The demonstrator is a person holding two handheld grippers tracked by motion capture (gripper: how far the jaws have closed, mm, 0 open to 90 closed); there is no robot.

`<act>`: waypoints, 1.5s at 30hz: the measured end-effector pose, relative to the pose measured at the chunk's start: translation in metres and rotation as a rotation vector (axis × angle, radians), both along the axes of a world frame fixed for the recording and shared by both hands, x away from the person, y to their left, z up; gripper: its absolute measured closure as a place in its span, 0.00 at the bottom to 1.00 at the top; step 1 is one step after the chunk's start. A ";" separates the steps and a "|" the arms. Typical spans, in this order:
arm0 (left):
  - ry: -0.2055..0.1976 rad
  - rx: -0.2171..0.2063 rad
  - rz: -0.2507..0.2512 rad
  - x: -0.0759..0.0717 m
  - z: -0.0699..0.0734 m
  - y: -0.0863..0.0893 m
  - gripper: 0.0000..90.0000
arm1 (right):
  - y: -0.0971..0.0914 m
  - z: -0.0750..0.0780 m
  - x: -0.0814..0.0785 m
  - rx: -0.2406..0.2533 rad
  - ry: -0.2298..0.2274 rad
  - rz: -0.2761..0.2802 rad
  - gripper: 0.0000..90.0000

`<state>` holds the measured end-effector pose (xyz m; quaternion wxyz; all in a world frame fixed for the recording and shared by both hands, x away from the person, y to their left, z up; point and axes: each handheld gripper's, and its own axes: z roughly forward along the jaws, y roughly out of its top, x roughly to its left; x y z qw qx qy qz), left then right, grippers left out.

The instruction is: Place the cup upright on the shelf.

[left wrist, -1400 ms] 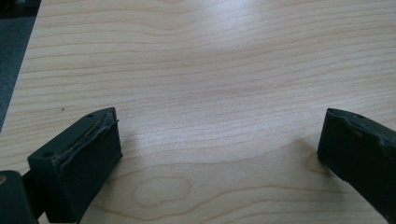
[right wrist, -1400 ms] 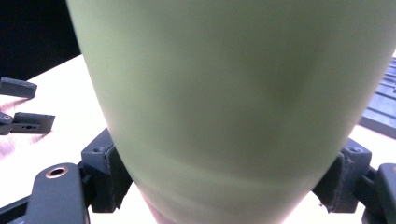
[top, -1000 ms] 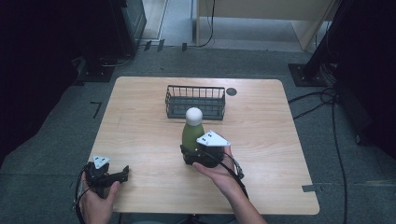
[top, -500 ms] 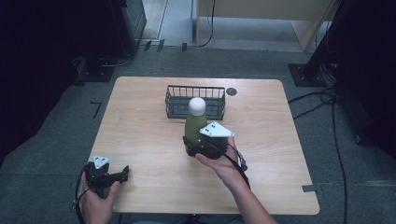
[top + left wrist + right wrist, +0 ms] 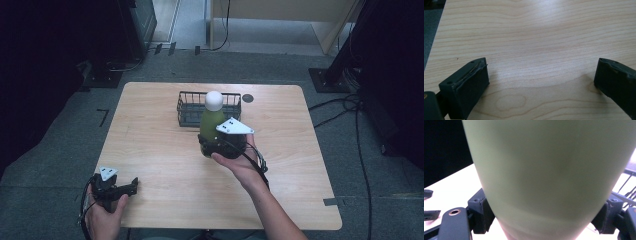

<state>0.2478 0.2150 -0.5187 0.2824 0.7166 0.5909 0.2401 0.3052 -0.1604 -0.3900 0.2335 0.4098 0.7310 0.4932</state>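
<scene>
The right gripper (image 5: 212,145) clamps the green bottle (image 5: 212,120) upright just before the wire basket (image 5: 186,111), mid-carry, and next it likely needs lifting over the rim, while the left gripper (image 5: 131,186) rests open on the table (image 5: 165,150).

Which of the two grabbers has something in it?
The right gripper: its fingers squeeze the green bottle. The left gripper rests open on the table.
</scene>
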 end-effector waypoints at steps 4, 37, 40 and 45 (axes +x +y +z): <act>0.001 0.000 0.000 0.000 0.000 0.000 0.00 | -0.002 0.005 0.007 0.000 0.001 -0.006 0.22; 0.003 0.002 -0.001 0.000 0.000 0.000 0.00 | -0.010 0.042 0.076 -0.044 -0.023 -0.103 0.22; 0.003 0.002 -0.002 0.000 0.000 0.000 0.00 | -0.012 0.045 0.082 -0.044 -0.028 -0.114 0.22; 0.003 0.002 -0.002 0.000 0.000 0.000 0.00 | -0.015 0.048 0.097 -0.050 -0.031 -0.139 0.22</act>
